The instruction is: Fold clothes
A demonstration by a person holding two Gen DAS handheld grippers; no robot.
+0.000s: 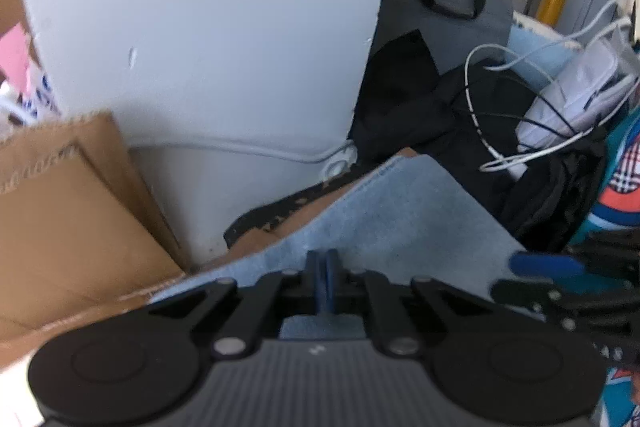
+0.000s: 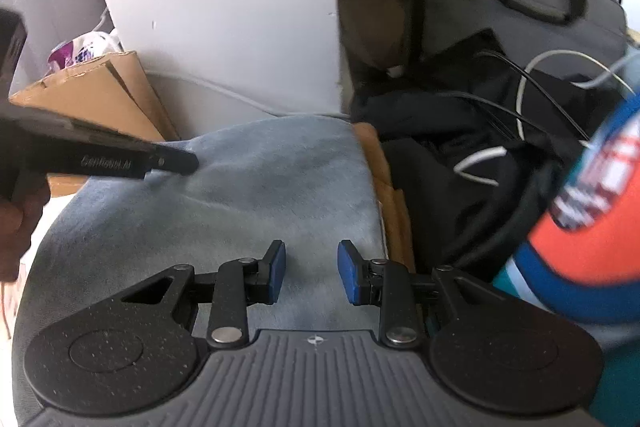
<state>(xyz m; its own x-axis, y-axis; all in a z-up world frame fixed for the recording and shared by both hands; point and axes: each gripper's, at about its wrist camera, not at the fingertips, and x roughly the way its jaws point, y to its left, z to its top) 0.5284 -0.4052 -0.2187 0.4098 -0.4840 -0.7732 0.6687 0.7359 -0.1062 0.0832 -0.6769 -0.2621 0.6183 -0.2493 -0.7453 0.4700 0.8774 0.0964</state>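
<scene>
A light blue garment (image 1: pixel 384 223) (image 2: pixel 240 195) lies draped over a cardboard box. In the left wrist view my left gripper (image 1: pixel 322 265) has its blue pads pressed together at the garment's near edge, pinching the fabric. The right wrist view shows that gripper (image 2: pixel 176 163) reaching in from the left, with creases spreading from its tip. My right gripper (image 2: pixel 312 271) hovers open just above the garment's near part, its blue pads apart and nothing between them. One of its fingers (image 1: pixel 544 265) shows at the right edge of the left wrist view.
A cardboard box (image 1: pixel 68 211) (image 2: pixel 96 99) stands left against a white pillar (image 1: pixel 200 27). Behind to the right are a grey bag with handles (image 1: pixel 444 3), black clothing (image 1: pixel 420 115) with white cables (image 1: pixel 480 131), and a teal and orange garment (image 2: pixel 592 227). A hand (image 2: pixel 16 223) shows at the left.
</scene>
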